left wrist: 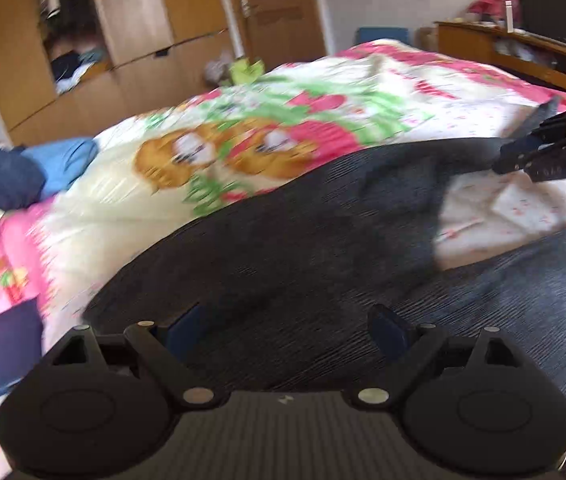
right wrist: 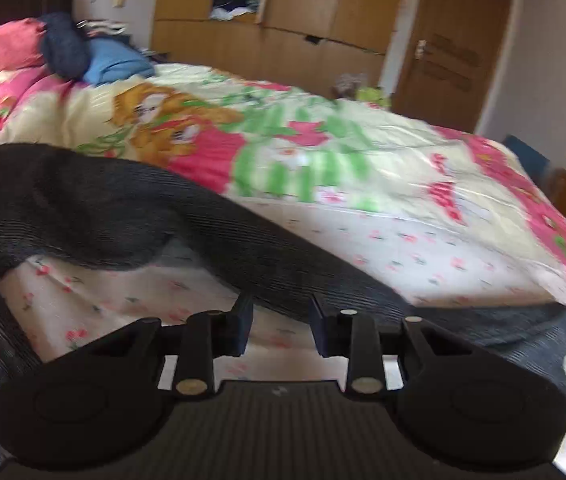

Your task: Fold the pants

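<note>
Pants (left wrist: 323,232) of dark grey ribbed knit are lying spread across the floral pink-and-cream quilted bed cover (left wrist: 323,92), one leg stretching toward the right gripper (right wrist: 281,322). The left gripper (left wrist: 283,328) is hovering above the cloth with its jaws spread wide and holding nothing. The right gripper's jaws are standing parted at the edge of a leg; whether they are touching the fabric is unclear. The cloth is looking soft, limp and light, likely sagging when lifted, so pinching at a hem or the waistband seems wisest.
</note>
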A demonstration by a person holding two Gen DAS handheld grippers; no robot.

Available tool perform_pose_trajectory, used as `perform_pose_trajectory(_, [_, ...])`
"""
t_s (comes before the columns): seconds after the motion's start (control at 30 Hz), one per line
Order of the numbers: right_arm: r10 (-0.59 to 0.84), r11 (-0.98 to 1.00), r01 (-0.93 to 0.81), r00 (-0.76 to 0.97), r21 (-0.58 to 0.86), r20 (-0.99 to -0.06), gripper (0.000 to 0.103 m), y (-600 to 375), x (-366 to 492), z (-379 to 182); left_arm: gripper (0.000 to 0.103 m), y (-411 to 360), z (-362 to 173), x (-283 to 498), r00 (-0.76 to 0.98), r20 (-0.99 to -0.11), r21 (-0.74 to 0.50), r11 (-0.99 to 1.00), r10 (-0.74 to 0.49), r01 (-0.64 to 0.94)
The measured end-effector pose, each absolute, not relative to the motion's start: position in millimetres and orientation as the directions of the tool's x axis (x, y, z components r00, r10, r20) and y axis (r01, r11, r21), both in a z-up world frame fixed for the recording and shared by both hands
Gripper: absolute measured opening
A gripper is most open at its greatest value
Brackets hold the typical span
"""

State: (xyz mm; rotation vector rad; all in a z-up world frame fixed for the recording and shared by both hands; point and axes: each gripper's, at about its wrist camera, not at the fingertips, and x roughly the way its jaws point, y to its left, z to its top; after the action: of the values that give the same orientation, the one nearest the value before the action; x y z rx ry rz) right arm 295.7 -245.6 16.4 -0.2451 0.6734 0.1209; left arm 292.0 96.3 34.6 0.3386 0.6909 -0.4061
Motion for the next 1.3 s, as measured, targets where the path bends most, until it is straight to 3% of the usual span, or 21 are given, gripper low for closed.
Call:
perform_pose_trajectory(0.2, [0.144,0.908,-0.378,0.683,-0.178,-0.716,0.035,-175,354,38,0.101,155,59,335,0.677,-0.706,0.131,0.901,-0.209,0.415])
perform_pose_trajectory(0.37, [0.188,0.814,-0.537,0.607,-0.224,-0.772,0.044,-126,417,47,0.101,192,55,394,0.603,-0.757,0.050,0.898,-0.252,0.438])
perform_pose_trajectory(0.43, [0.203,0.769,-0.604,0.543,-0.210,-0.815,0.047,-107,441,41,0.101,202,46,419,0.543,-0.782,-0.035,0.892,-0.306,0.451])
perform_pose_trajectory(0.57, [0.195,0.737,-0.646,0.482,-0.197,-0.854,0.048,-84,480,24,0.101,210,23,459,0.469,-0.805,-0.132,0.880,-0.364,0.457])
perform_pose_trajectory(0.63, [0.203,0.744,-0.656,0.398,-0.123,-0.895,0.048,-81,497,14,0.103,209,6,471,0.390,-0.844,-0.156,0.864,-0.368,0.478])
perform_pose_trajectory(0.93, [0.202,0.694,-0.719,0.239,-0.034,-0.950,0.052,-77,520,-3,0.103,224,-12,459,0.274,-0.867,-0.246,0.837,-0.415,0.489])
perform_pose_trajectory(1.07, [0.195,0.715,-0.699,0.224,-0.018,-0.955,0.053,-72,528,-14,0.103,215,-16,459,0.275,-0.888,-0.200,0.849,-0.368,0.489])
perform_pose_trajectory(1.1, [0.196,0.718,-0.696,0.244,-0.031,-0.950,0.051,-73,523,-13,0.103,210,-16,455,0.287,-0.894,-0.171,0.854,-0.344,0.492])
perform_pose_trajectory(1.17, [0.218,0.732,-0.681,0.239,-0.003,-0.946,0.030,-78,515,-10,0.101,201,-13,451,0.314,-0.898,-0.122,0.860,-0.308,0.495])
perform_pose_trajectory(1.3, [0.193,0.736,-0.675,0.289,-0.056,-0.938,0.009,-79,496,1,0.073,199,4,435,0.368,-0.882,-0.082,0.864,-0.295,0.496])
